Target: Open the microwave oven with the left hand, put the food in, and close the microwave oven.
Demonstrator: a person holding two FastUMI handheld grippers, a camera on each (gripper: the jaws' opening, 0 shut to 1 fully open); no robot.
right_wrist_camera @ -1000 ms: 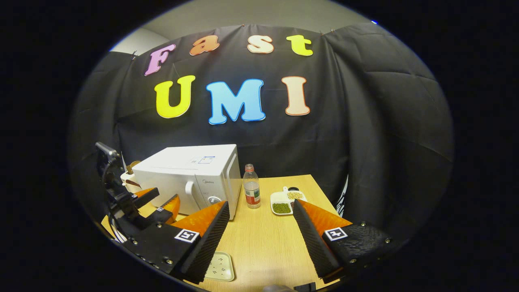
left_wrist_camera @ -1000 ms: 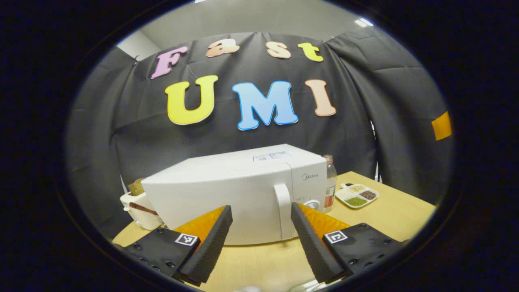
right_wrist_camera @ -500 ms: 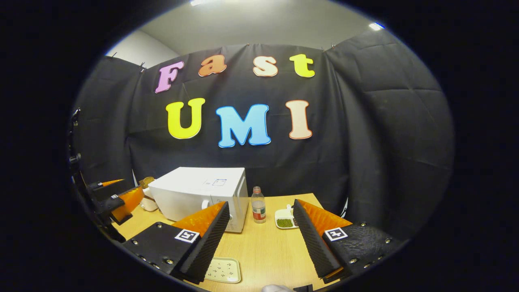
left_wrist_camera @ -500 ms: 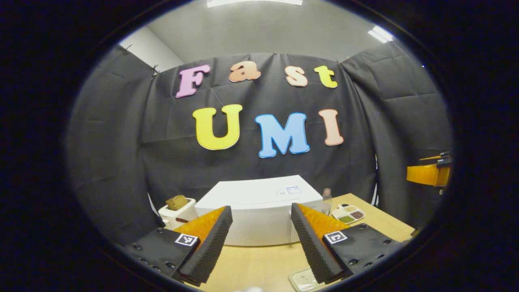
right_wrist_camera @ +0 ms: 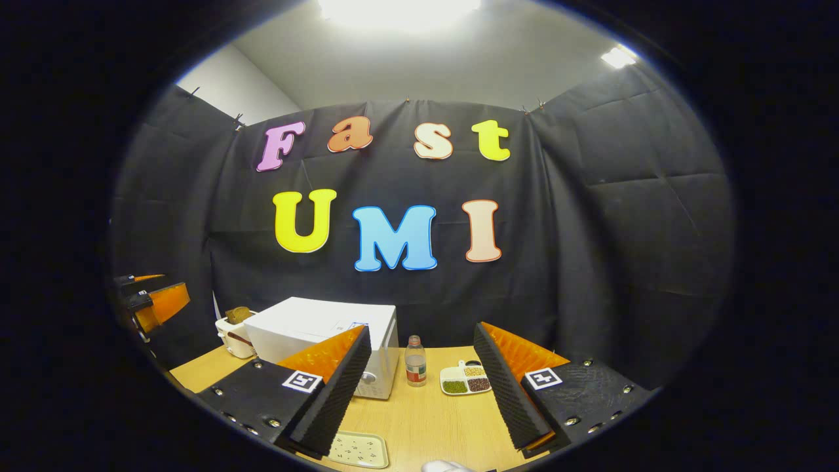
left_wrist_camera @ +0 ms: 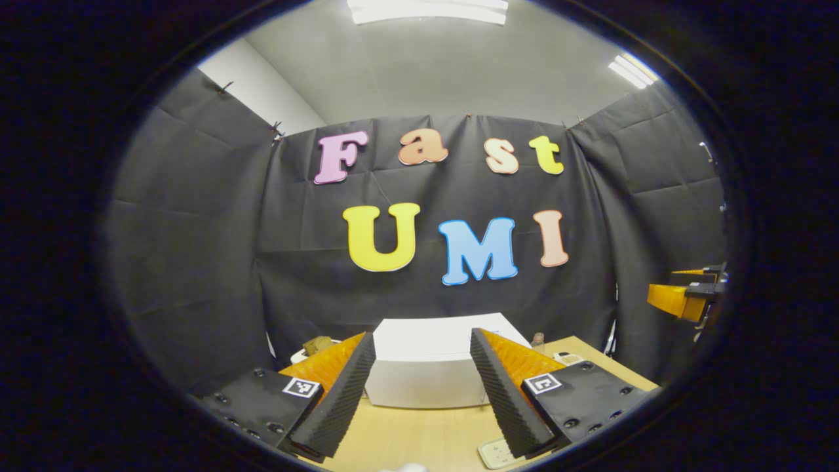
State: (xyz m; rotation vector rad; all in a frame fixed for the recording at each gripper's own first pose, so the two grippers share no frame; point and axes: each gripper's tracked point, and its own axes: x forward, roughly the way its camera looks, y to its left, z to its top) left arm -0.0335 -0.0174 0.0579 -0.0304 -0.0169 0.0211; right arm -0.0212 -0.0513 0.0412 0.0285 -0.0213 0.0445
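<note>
The white microwave (left_wrist_camera: 426,370) stands at the back of the wooden table (left_wrist_camera: 419,436) with its door shut; it also sits left of centre as the microwave (right_wrist_camera: 308,328). My left gripper (left_wrist_camera: 421,333) is open, held well back from it and above the table, with nothing between its fingers. My right gripper (right_wrist_camera: 421,326) is open too and holds nothing. A pale tray (right_wrist_camera: 357,450) with small specks lies near the front edge, the same tray (left_wrist_camera: 495,452). The left gripper (right_wrist_camera: 152,303) hangs at the far left, and the right gripper (left_wrist_camera: 682,296) at the far right.
A small bottle (right_wrist_camera: 414,362) stands right of the microwave, and a sectioned dish (right_wrist_camera: 465,381) of grains lies beside it. A white toaster (right_wrist_camera: 231,331) with bread sits left of the microwave. Black cloth walls close in the table's back and sides.
Both grippers have drawn back from the microwave and tilted upward, so it looks smaller and lower. The door has stayed shut. Both grippers have stayed open.
</note>
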